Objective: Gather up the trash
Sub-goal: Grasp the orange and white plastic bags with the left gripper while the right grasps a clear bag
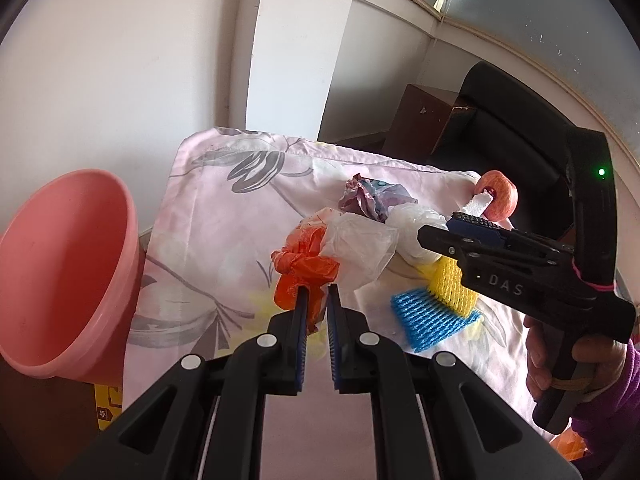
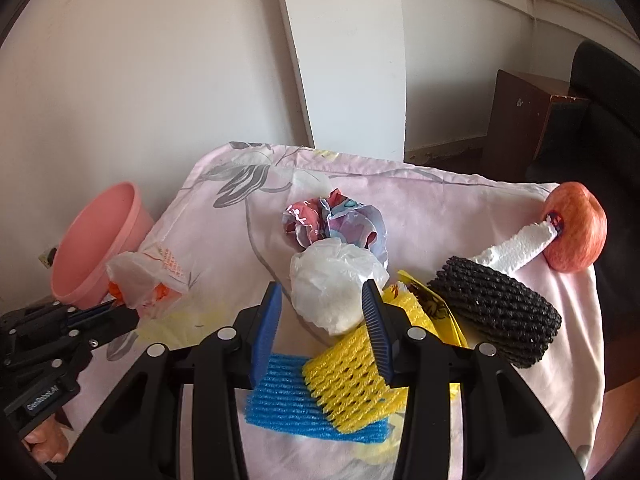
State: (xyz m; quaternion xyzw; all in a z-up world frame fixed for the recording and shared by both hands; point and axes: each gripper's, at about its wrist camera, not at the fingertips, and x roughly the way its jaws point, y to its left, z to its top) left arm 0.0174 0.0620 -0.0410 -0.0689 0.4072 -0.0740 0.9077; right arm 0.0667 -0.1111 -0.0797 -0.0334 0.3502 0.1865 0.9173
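The left gripper [image 1: 318, 300] is pinching a crinkly orange and clear plastic bag [image 1: 308, 266] above the flowered cloth [image 1: 208, 208], beside the smooth pink bin [image 1: 60, 272]; the right gripper [image 2: 320, 300] is hanging with jaws parted, empty, over a crumpled white bag [image 2: 332, 284]; ribbed blue [image 2: 288, 396], yellow [image 2: 344, 376] and black foam nets [image 2: 500, 312] are crowding nearby.

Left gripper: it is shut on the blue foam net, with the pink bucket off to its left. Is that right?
Not quite. The left gripper is shut on the orange plastic bag, not the blue foam net, which lies untouched on the cloth. The left wrist view shows this. The pink bucket is indeed off to its left.
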